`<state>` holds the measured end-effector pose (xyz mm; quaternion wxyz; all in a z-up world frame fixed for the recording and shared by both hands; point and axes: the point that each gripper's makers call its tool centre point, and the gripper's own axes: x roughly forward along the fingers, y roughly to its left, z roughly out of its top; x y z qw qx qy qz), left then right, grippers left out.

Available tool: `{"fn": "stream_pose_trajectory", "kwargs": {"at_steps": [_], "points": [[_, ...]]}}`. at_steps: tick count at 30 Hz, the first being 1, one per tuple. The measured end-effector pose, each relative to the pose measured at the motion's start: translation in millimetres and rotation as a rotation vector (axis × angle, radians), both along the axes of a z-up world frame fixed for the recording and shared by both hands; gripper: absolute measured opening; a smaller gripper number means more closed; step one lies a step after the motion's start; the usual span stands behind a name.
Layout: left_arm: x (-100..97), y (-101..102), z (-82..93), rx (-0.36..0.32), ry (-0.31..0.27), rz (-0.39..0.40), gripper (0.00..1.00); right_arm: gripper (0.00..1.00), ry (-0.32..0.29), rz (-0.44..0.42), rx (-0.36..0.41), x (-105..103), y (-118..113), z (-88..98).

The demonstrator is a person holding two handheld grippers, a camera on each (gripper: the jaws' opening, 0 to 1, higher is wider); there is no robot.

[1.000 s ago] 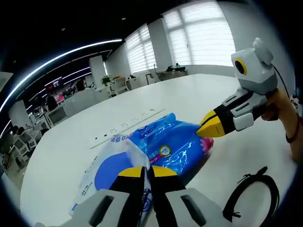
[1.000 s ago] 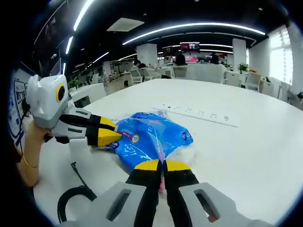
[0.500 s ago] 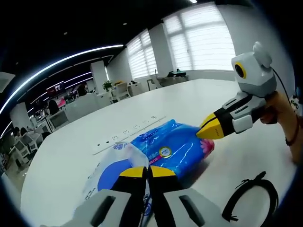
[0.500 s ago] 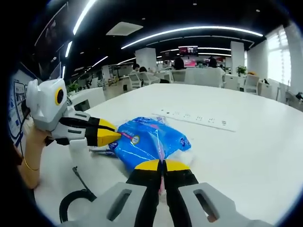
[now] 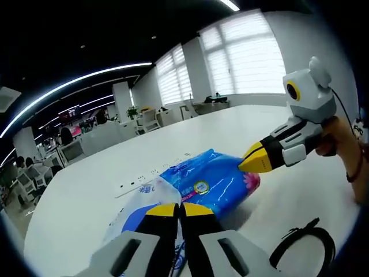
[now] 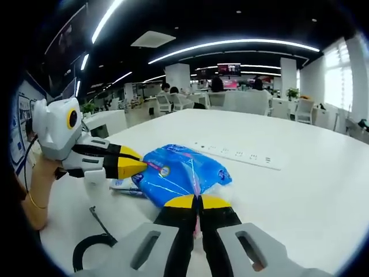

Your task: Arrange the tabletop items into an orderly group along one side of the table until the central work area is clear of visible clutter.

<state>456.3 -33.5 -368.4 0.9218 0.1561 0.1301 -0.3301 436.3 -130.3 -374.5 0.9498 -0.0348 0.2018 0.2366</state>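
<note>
A blue wet-wipes pack [image 5: 210, 182] [image 6: 179, 173] is held between both grippers just above the white table [image 5: 86, 190]. My left gripper [image 5: 179, 209] is shut on the pack's near clear-and-white end flap. My right gripper [image 5: 256, 161] comes in from the right of the left gripper view, shut on the pack's pink end. In the right gripper view, my right gripper [image 6: 199, 202] pinches the pink seam, and my left gripper [image 6: 131, 167] grips the far end from the left. A white-and-blue tissue pack [image 5: 130, 213] [image 6: 124, 184] lies under the blue one.
A white power strip [image 5: 155, 172] [image 6: 236, 154] lies on the table beyond the packs. A black coiled cable [image 5: 302, 248] [image 6: 92, 248] rests on the table close to the person's hands. Office desks, chairs and people stand far behind the table.
Both grippers stay shut on the blue pack. Both views have tipped up a little, and the pack sits slightly higher, showing more of the white pack beneath.
</note>
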Motion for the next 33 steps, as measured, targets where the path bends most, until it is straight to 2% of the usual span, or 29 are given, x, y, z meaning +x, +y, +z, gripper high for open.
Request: {"fn": "stream_pose_trajectory", "kwargs": {"at_steps": [21, 27, 33], "points": [[-7.5, -7, 16.0, -0.029, -0.026, -0.028, 0.0, 0.0, -0.038, -0.014, -0.035, -16, -4, 13.1], [-14.3, -15, 21.4, -0.046, -0.029, -0.053, 0.0, 0.0, -0.037, -0.034, -0.045, -21, -12, 13.7], [-19.8, -22, 25.3, -0.055, -0.039, -0.075, 0.0, 0.0, -0.057, -0.043, -0.073, -27, -19, 23.2]]}}
